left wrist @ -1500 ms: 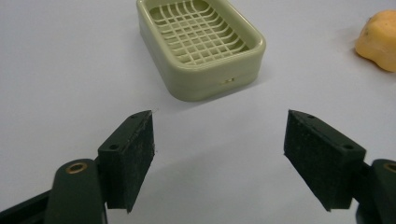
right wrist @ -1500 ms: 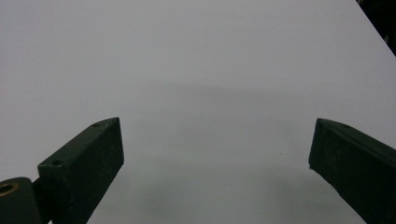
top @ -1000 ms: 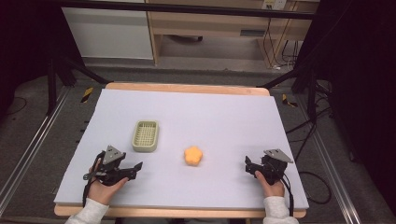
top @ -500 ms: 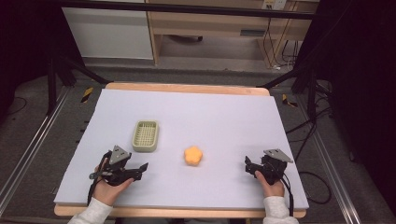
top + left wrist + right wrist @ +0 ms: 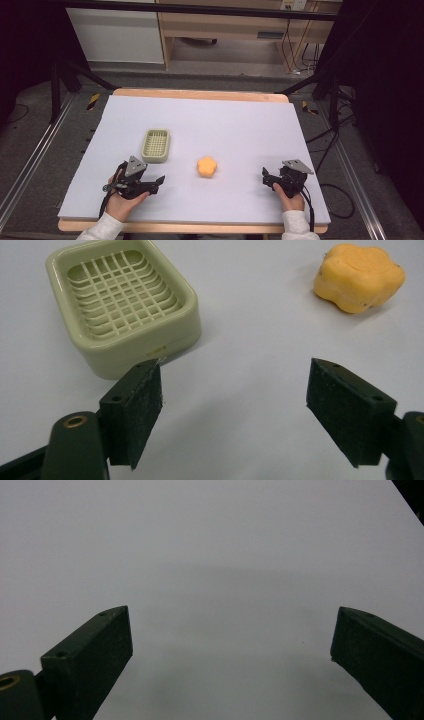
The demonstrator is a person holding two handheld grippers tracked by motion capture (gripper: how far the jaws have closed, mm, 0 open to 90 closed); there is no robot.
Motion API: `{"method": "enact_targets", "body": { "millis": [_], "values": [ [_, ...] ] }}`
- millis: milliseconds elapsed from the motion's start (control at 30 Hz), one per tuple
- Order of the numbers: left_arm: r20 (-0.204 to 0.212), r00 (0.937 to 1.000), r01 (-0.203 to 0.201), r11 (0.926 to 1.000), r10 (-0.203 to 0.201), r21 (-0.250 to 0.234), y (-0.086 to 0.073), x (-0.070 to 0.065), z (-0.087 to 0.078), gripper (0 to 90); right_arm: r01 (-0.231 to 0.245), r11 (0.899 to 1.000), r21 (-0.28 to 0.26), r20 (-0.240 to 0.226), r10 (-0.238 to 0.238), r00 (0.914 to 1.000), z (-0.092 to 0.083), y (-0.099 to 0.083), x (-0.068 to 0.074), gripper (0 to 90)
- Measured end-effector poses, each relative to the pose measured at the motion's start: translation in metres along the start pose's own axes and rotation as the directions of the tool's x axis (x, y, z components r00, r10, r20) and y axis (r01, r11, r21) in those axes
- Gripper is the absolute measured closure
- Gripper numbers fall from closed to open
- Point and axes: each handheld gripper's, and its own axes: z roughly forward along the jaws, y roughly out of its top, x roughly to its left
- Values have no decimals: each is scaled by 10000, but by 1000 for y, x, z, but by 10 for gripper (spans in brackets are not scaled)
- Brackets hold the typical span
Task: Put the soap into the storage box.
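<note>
Left gripper (image 5: 159, 181): held in the left hand near the front-left of the table, jaws spread wide with nothing between them; pointed toward the middle of the table, just in front of the soap dish. In the left gripper view (image 5: 235, 405), bare table surface between the two black pads.

Right gripper (image 5: 266, 178): held in the right hand near the front-right of the table, jaws wide apart and empty; in the right gripper view (image 5: 232, 650), plain pale surface between the jaws.

Soap dish (image 5: 156, 145): pale green, rectangular with rounded corners, a grid insert in its bottom; flat on the table, left of centre, just beyond the left gripper. Empty. In the left gripper view (image 5: 122, 302), at the upper left, close to the tip of the left-hand jaw but apart from it.

Soap (image 5: 207, 167): orange, flower-shaped bar lying flat on the table, to the right of the soap dish and apart from it, roughly between the two grippers though nearer the left one. In the left gripper view (image 5: 359, 277), at the upper right, well beyond the jaws, touched by neither.

Table (image 5: 240, 125): covered by a pale lavender-white sheet, wooden edge visible at front and back.

Hands: white sleeves at the bottom edge of the high view, each hand wrapped round its gripper's handle.
</note>
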Motion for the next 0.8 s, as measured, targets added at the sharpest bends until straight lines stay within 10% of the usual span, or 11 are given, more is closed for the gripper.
{"method": "enact_targets", "body": {
  "millis": [800],
  "values": [
    [353,9992,-200,9997,204,-114,16,-16,10,208,40,10000,63,-19,-40,10000,1,0,0,38]
  ]
}}
